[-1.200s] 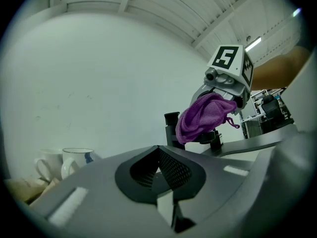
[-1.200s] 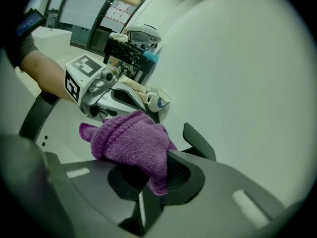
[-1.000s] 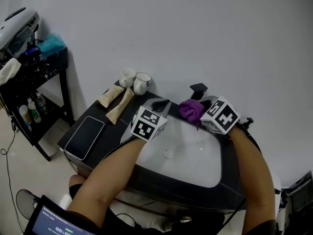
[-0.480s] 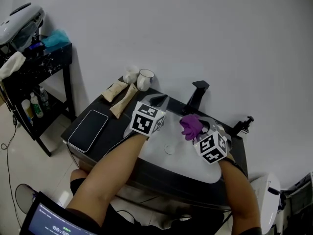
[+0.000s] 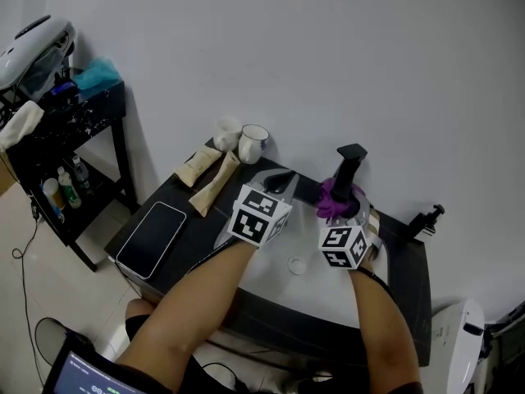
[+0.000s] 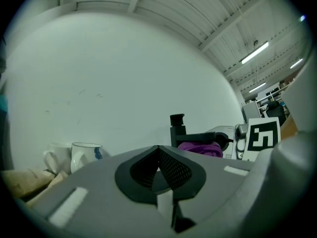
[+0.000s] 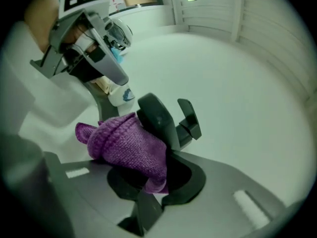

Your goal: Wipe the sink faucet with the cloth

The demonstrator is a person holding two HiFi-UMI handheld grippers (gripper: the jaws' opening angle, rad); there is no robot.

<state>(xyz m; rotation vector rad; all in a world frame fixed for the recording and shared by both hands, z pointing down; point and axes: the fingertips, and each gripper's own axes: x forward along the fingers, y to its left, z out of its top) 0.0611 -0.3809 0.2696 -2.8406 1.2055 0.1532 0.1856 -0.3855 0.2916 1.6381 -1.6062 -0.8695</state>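
While the right hand-held gripper [image 7: 152,175] pinches one cloth [image 7: 126,145] against one faucet [image 5: 349,167], the left hand-held gripper [image 6: 158,157] sits closed.

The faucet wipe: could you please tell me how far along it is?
Done: the purple cloth is clamped in the right gripper. In hand: it sits against the black faucet. Left: the wiping itself; how much is cleaned cannot be told. The left gripper is shut, empty.

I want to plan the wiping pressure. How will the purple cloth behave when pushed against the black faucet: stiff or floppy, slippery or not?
Probably floppy: the purple cloth bulges and folds out of the right gripper instead of holding a shape. Its knitted surface should likely grip the faucet rather than slide. It also looks light.
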